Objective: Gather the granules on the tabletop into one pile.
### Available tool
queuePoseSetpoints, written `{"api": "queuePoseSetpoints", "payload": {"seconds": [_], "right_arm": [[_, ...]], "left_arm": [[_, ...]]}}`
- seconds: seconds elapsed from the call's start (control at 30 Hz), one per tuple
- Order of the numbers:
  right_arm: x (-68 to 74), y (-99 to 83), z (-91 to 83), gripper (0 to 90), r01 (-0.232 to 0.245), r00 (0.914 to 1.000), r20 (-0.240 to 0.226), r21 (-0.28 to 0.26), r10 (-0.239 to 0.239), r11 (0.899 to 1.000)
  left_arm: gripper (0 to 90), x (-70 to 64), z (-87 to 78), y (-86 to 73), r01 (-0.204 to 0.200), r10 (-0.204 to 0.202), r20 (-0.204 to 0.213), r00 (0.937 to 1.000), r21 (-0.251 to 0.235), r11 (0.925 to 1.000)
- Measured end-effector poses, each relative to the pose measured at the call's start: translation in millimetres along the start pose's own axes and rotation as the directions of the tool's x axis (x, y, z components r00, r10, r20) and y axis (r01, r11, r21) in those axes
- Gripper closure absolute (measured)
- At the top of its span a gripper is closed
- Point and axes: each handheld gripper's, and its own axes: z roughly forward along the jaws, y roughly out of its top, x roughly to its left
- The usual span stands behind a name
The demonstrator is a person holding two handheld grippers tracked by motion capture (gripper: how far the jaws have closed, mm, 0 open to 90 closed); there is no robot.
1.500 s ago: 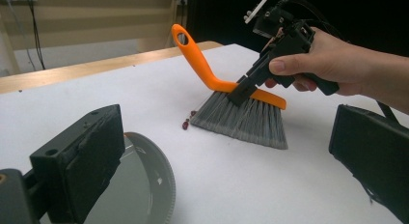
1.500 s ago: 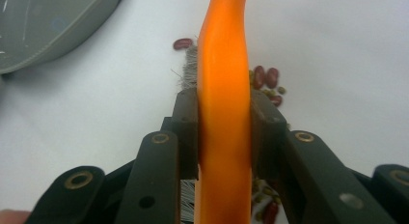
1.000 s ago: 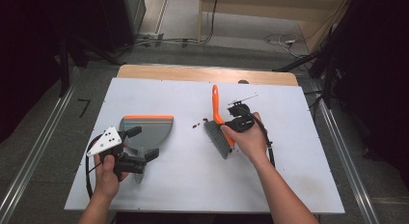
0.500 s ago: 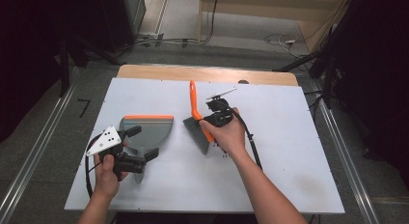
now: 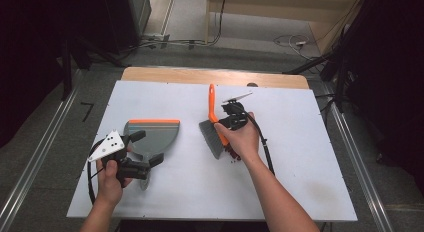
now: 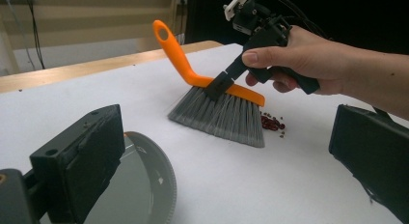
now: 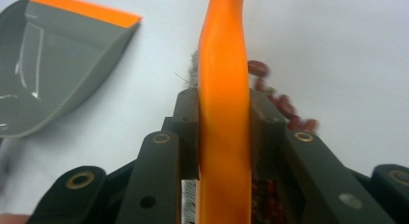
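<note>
Brush [image 5: 216,127]: orange handle, grey bristles; clamped at the handle between the jaws of the right gripper [image 5: 226,126]. Right gripper view shows both jaws pressed flat against the handle [image 7: 224,113]. Bristles touch the table [image 5: 300,157]; handle loop points to the far edge.

Beans [image 6: 272,123]: small red heap on the table, touching the bristle edge on the side away from the dustpan. In the high view they sit just under the right hand [image 5: 244,138].

Dustpan [image 5: 150,137]: grey, orange lip on its far edge, flat on the table, well apart from the beans to their left. Mouth faces the far edge rather than the beans, as far as the high view tells.

Left gripper [image 5: 142,149]: jaws stand apart, one on each side of the dustpan's rounded handle end [image 6: 154,185], not pressing on it. Left gripper view shows a wide gap between the two jaws.

Step in hand: sweeping; brush set down beside the beans, heap not yet near the dustpan.

Next move, judged: draw the bristles leftward across the table, keeping them down so that no beans slip beneath. The left gripper likely needs to close on the dustpan and turn its lip toward the coming heap.

Risk, judged: beans roll easily; a fast stroke may scatter them.
</note>
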Motion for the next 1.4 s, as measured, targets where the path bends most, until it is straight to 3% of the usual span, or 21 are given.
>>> {"api": "queuePoseSetpoints", "payload": {"seconds": [0.33, 0.8, 1.03, 1.3, 1.4], "right_arm": [[-28.3, -11.6, -14.3, 68.1, -0.058, 0.9982, 0.014, -0.033, 0.059, 0.998], [-43.5, -19.0, -24.3, 68.0, -0.093, 0.9951, 0.029, -0.058, 0.095, 0.994], [-46.7, -23.2, -28.5, 68.3, -0.134, 0.9908, -0.032, -0.089, 0.132, 0.987], [-40.5, -13.9, -49.0, 68.8, -0.117, 0.9905, -0.089, -0.143, 0.105, 0.983], [-38.6, -3.4, -61.6, 68.8, -0.071, 0.9954, -0.076, -0.176, 0.058, 0.982]], "left_arm": [[0.0, -0.7, 1.8, -1.0, 0.000, 0.000, 0.004, 1.0000, 0.002, 1.0000], [0.0, -0.5, 0.6, -0.3, 0.002, -0.002, 0.001, 1.0000, 0.002, 1.0000], [0.0, 0.6, 1.0, -0.5, 0.005, -0.005, -0.001, 1.0000, 0.001, 1.0000], [0.0, 0.6, 0.7, 0.2, 0.006, -0.006, -0.001, 1.0000, -0.002, 1.0000], [0.0, 0.6, 0.5, 0.3, 0.008, -0.008, -0.003, 1.0000, -0.003, 1.0000]]}}
